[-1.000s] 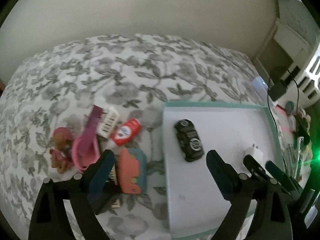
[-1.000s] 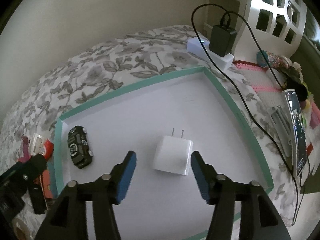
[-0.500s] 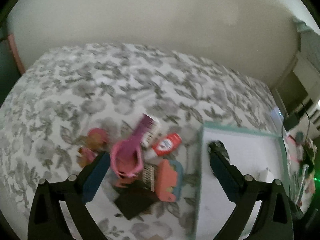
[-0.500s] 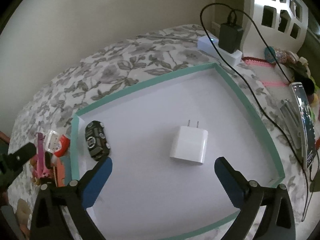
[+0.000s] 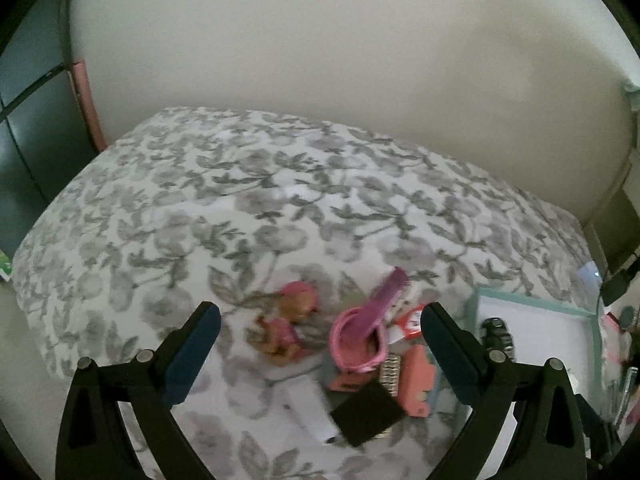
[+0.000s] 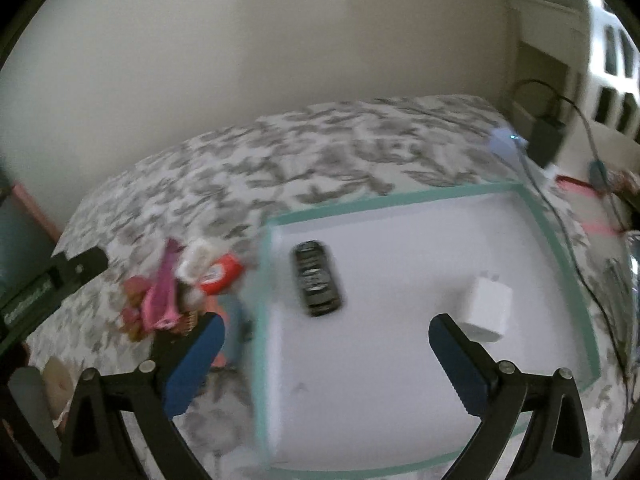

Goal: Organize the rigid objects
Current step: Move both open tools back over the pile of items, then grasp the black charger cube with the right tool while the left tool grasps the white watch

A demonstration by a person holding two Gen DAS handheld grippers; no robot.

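A pile of small things lies on the floral bedcover (image 5: 256, 200): a pink doll (image 5: 290, 320), a pink scoop with a purple comb (image 5: 362, 340), a red tube (image 5: 411, 320), a coral toy (image 5: 418, 384), a black square (image 5: 366, 408) and a white piece (image 5: 310, 412). My left gripper (image 5: 318, 320) hangs open above the pile, holding nothing. The white tray with a teal rim (image 6: 400, 200) holds a black toy car (image 6: 318, 278) and a white charger plug (image 6: 486, 308). My right gripper (image 6: 326, 326) is open over the tray's left part, empty, with the charger beside its right finger.
A power strip with a black adapter (image 6: 546, 136) and its cable sit past the tray's far right corner. Clutter lines the right edge of the bed. A wall stands behind the bed. Dark furniture (image 5: 28, 120) is at the far left. The left gripper's finger (image 6: 76, 268) shows beside the pile.
My right gripper's jaws spread wide and it drew back to the left, away from the charger lying in the tray. My left gripper swung left from the tray's edge to above the pile.
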